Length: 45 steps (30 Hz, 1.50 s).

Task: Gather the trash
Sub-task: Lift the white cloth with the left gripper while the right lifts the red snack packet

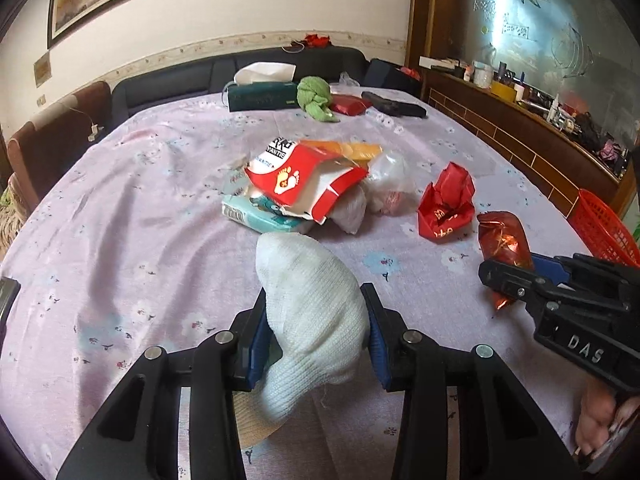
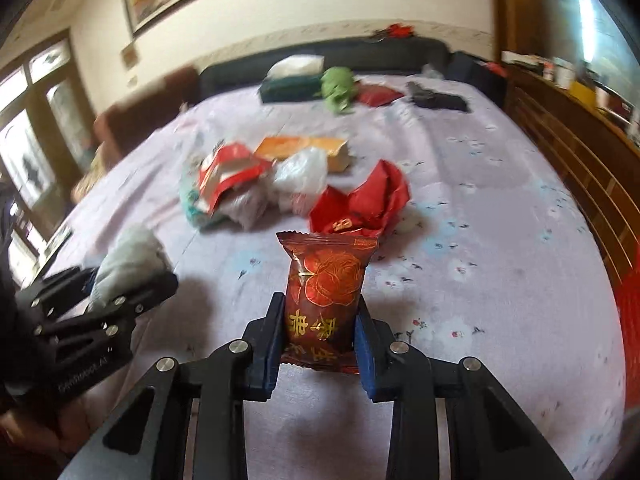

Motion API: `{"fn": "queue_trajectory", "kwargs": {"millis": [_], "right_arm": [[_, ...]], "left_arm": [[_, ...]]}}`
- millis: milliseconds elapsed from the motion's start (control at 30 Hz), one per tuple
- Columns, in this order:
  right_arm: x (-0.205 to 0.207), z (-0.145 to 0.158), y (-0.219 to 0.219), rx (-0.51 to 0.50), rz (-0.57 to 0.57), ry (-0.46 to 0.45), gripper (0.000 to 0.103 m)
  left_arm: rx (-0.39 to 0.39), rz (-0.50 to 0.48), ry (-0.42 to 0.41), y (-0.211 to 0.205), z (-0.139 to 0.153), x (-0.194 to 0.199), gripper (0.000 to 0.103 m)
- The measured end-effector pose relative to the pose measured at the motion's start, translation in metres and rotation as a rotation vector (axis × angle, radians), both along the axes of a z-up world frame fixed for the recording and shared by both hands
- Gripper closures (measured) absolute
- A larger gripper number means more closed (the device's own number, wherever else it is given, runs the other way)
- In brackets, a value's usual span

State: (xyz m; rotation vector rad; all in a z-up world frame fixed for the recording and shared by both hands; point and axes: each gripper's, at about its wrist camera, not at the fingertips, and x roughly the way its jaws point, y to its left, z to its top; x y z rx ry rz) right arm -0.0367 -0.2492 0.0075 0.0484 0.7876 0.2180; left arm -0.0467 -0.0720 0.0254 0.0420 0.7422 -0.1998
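A: Trash is lying all over the lilac flowered tablecloth (image 1: 120,208); two pieces are being gripped right now. The left gripper (image 1: 316,332) is squeezing a white knitted sock (image 1: 308,304) between its blue pads; the right gripper (image 2: 318,336) is pinching a dark red snack packet (image 2: 324,292) upright, its jaws narrow around it.

B: So how far along are we judging it?

A: Early, I'd say; most of the pile is sitting untouched in the middle of the table: a red and white torn bag (image 1: 304,178), an orange box (image 1: 352,152) behind it, a teal wipes pack (image 1: 260,216) under it, clear crumpled plastic (image 1: 386,184) and a crumpled red wrapper (image 1: 446,204); neither held piece is reaching a bin yet.

B: Is either camera giving something the other is missing?

A: The left wrist view is showing a red mesh basket (image 1: 604,228) at the table's right edge, possibly the bin, though I cannot tell; it is also catching part of the person's hand (image 1: 604,420) below the right gripper. The right wrist view is blurred, yet it is showing the packet's printed front, plus a window (image 2: 36,136) far left that the other view is not showing; the basket there is only a red smear at the frame's edge.
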Motion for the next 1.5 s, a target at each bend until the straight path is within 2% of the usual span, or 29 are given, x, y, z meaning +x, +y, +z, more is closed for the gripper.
{"fn": "queue_trajectory", "kwargs": {"millis": [67,333,767,1500], "right_arm": [[-0.003,0.000,0.001,-0.004,-0.015,-0.025,0.069],[-0.005,-0.006,0.000,-0.004,-0.024,-0.027,0.069],[0.001,-0.010,-0.002,-0.003,-0.052,0.006,0.069],[0.000,-0.011,-0.002,-0.023,-0.075,0.006,0.069]], "left_arm": [[-0.011,0.011,-0.004,0.003,0.001,0.000,0.063],[-0.019,0.007,-0.001,0.004,0.000,0.002,0.063],[-0.028,-0.011,-0.006,0.002,0.001,-0.001,0.063],[-0.026,-0.018,-0.003,0.001,0.001,-0.001,0.063]]}}
